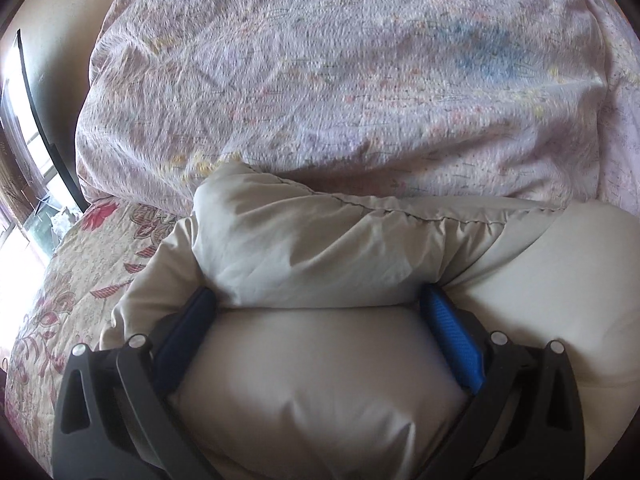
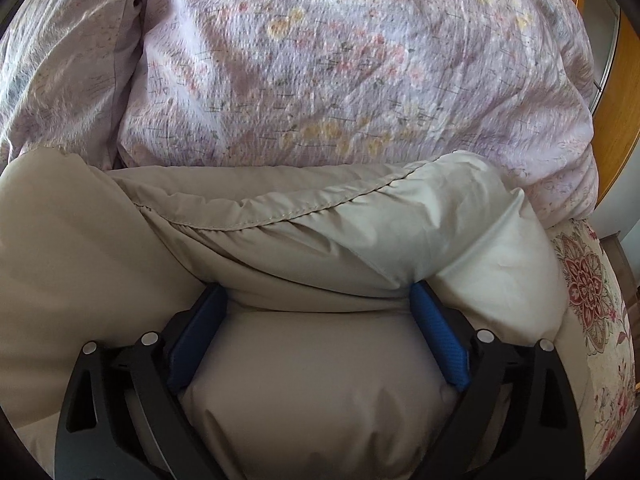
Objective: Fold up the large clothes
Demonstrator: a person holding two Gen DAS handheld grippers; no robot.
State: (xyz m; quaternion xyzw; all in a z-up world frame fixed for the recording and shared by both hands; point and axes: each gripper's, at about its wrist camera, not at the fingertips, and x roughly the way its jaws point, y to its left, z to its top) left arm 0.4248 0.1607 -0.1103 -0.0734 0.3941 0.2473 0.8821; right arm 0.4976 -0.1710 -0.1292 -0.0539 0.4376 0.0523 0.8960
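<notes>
A: Status of the left tool (image 1: 320, 308)?

B: Its jaws stand wide apart. The beige padded garment (image 1: 312, 248) bulges between the blue pads (image 1: 452, 332). Both pads lie against the puffed fabric at the sides. Whether they actually squeeze it, I cannot tell.

A: And the right tool (image 2: 320, 300)?

B: Same arrangement. Jaws spread wide, blue pads (image 2: 440, 336) flanking a thick roll of the same beige padded garment (image 2: 320, 240). The fabric fills the gap; a firm clamp is not confirmed.

A: Location of the garment?

B: It lies on the bed, on top of the floral bedspread (image 1: 60, 280). A stitched hem runs across the roll just ahead of both tools. Its far edge touches the pale lilac quilt (image 2: 340, 72), which is heaped behind it.

A: Anything at the margins?

B: A window (image 1: 24, 160) at the left of the left view; a wooden frame (image 2: 624, 120) at the right of the right view.
</notes>
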